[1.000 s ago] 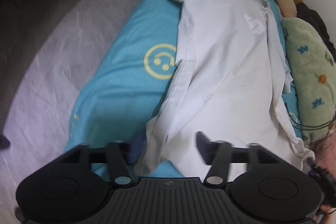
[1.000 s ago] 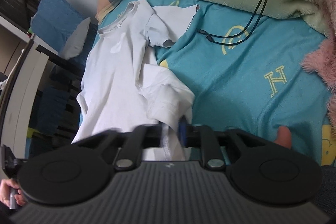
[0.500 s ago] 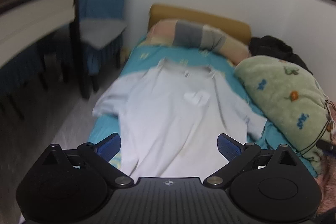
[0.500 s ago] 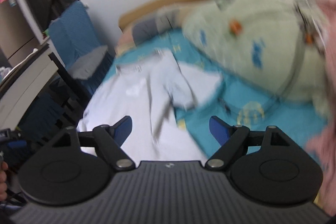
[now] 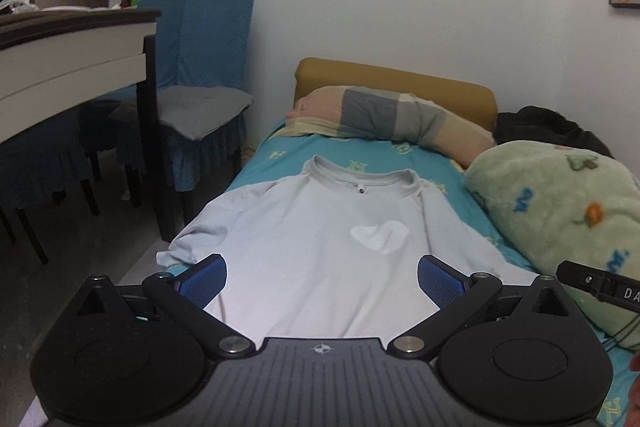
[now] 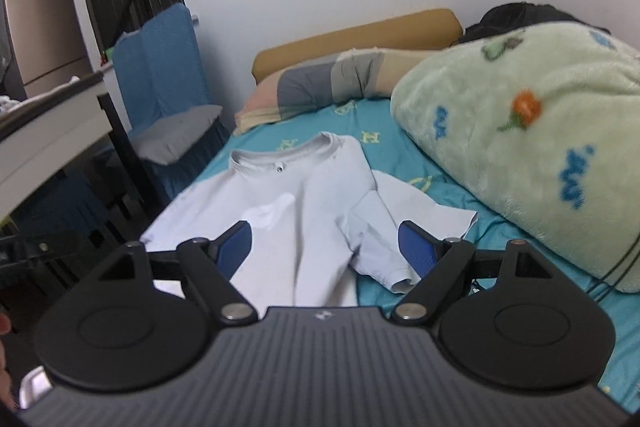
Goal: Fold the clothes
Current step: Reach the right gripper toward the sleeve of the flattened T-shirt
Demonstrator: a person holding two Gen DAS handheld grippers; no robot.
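Covering most of the scene is a bed with a teal sheet [image 5: 320, 149], and the pale t-shirt [image 5: 316, 251] lies spread flat on it, collar at the far end near the striped pillow [image 5: 384, 117]. A fluffy green blanket [image 5: 560, 211] is bunched along the right side, and a blue chair [image 5: 204, 67] stands off to the left. The shirt's right sleeve [image 6: 420, 211] is folded over a bit. Both the left gripper [image 5: 322, 277] and right gripper [image 6: 326, 245] hover over the near hem, fingers spread wide, holding nothing.
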